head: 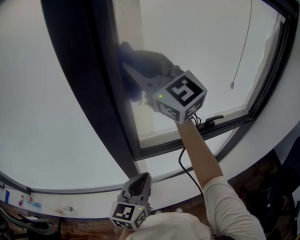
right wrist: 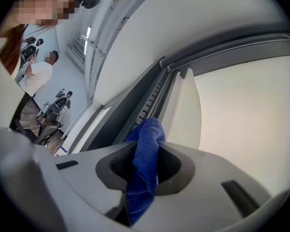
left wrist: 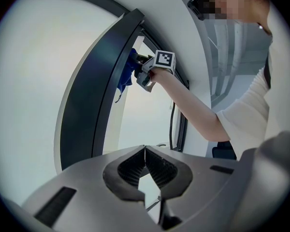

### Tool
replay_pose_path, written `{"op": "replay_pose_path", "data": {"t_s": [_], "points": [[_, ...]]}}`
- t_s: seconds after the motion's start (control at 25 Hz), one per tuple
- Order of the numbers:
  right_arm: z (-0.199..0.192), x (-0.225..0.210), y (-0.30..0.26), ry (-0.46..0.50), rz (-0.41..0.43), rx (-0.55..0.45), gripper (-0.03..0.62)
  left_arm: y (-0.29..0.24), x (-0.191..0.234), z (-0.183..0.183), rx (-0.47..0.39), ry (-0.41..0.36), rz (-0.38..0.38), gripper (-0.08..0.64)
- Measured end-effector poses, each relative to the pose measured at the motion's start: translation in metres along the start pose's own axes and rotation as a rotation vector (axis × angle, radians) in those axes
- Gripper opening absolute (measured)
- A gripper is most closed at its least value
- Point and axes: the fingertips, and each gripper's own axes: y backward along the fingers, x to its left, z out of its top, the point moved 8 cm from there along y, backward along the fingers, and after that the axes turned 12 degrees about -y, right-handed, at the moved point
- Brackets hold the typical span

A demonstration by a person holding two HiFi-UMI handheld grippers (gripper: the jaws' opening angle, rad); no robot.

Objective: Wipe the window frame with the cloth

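Note:
A blue cloth is pressed against the inner edge of the dark vertical window frame, high on the window. My right gripper is shut on it, and the cloth bulges out from between the jaws toward the ribbed frame channel. The left gripper view shows the same cloth hanging against the frame, with the right gripper behind it. My left gripper hangs low by the sill. Its jaws meet at the tip with nothing between them.
A blind cord with a small pull hangs over the right pane. A black window handle sits on the lower sash rail. The white sill runs along the bottom. People and chairs stand in the room behind.

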Motion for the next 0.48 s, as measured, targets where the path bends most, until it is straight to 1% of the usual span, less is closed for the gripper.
{"op": "replay_pose_path", "data": {"t_s": [0.2,0.48], "points": [[-0.005,0.004,0.004,0.003,-0.004,0.005,0.077,0.002,-0.003,-0.001,-0.009,-0.001,-0.005,0.009],[-0.017,0.01,0.008,-0.005,-0.021,0.049,0.075,0.005,-0.01,-0.001,-0.009,-0.011,-0.034,0.009]]}}
